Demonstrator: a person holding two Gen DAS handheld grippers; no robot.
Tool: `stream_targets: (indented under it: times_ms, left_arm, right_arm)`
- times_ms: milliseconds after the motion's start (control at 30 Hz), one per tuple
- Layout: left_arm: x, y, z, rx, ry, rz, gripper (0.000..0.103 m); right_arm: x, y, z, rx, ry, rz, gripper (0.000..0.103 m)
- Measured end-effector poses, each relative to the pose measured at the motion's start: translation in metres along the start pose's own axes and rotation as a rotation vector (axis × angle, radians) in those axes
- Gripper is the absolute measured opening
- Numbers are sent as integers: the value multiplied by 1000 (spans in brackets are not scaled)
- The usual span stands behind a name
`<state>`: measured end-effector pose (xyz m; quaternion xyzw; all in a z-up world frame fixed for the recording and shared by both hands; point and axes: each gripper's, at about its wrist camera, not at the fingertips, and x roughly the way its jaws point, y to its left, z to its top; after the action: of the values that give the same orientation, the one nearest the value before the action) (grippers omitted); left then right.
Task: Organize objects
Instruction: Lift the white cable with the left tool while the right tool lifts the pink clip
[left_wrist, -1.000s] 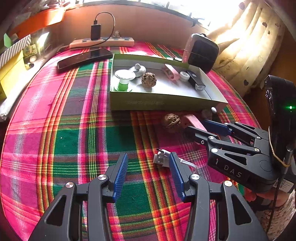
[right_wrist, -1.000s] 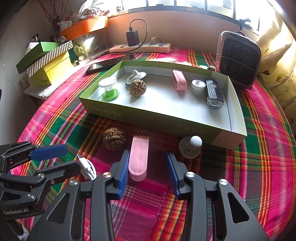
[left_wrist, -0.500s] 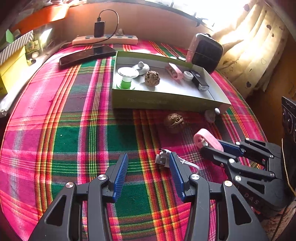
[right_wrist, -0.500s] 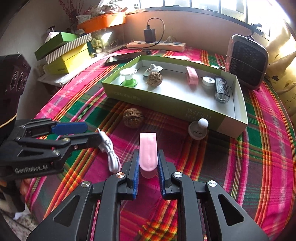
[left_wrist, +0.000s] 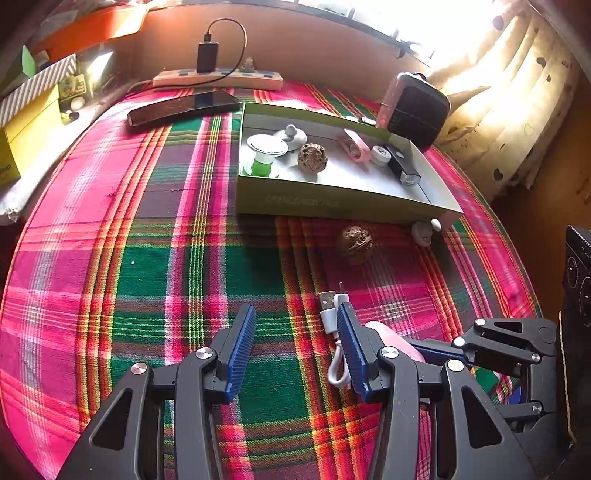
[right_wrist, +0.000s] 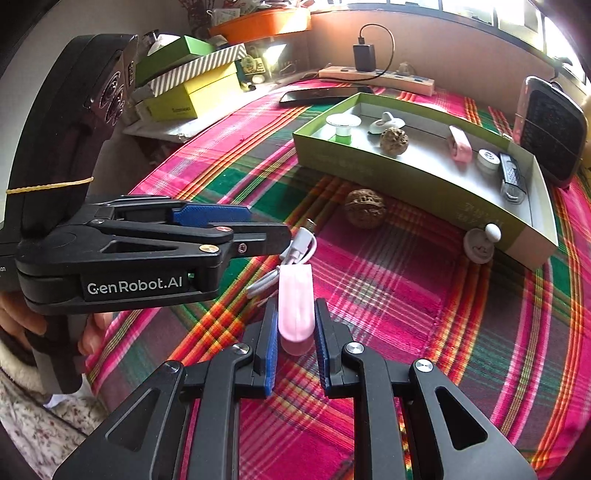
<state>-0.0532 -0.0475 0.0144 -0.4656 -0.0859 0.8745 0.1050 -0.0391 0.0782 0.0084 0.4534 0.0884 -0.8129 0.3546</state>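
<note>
- Far left of the right wrist view: a stack of boxes (right_wrist: 192, 85) sits off the table edge, nothing touching it.
- The left gripper (left_wrist: 291, 347) hangs over the plaid tablecloth (left_wrist: 147, 258) with its jaws spread wide and nothing between them. A white USB cable (left_wrist: 332, 325) lies right against the outside of its right finger, so beside the jaws, not in them.
- The right gripper (right_wrist: 295, 332) is clamped on a pink case (right_wrist: 295, 302). Its near end is pinched between the blue pads and the rest sticks out forward past the fingertips, lifted off the cloth just beside the cable.
- Further back, a walnut (right_wrist: 365, 208) sits loose on the cloth near the front wall of the green tray (right_wrist: 406, 184).
- A white knob thing (right_wrist: 480, 243) rests right against the tray's front corner.
- Inside the tray: a spool (right_wrist: 341, 125), another walnut (right_wrist: 394, 139), a second pink case (right_wrist: 460, 144) and a small black grater-looking item (right_wrist: 511, 177), all spaced apart.
</note>
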Motion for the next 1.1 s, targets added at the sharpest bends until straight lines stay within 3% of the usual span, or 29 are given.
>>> stream_targets:
  times_ms: [300,667,900,1100]
  left_arm:
    - [-1,-3,-1,14,2,-7,45]
    - [4,-17,-4,79,13,-2,45]
    - [9,-30,-7,162,-6,78,45]
    - [9,-31,-8,171,-18,95,45]
  right_arm:
    - [-5,-6,-4,11,-11,-18,19]
    - [-16,-27,-11,79,-49,-118,19]
    - [-19,-35,-11,97,-68,-168,19]
    - [-20,-38,-12,108,-74,-175,19]
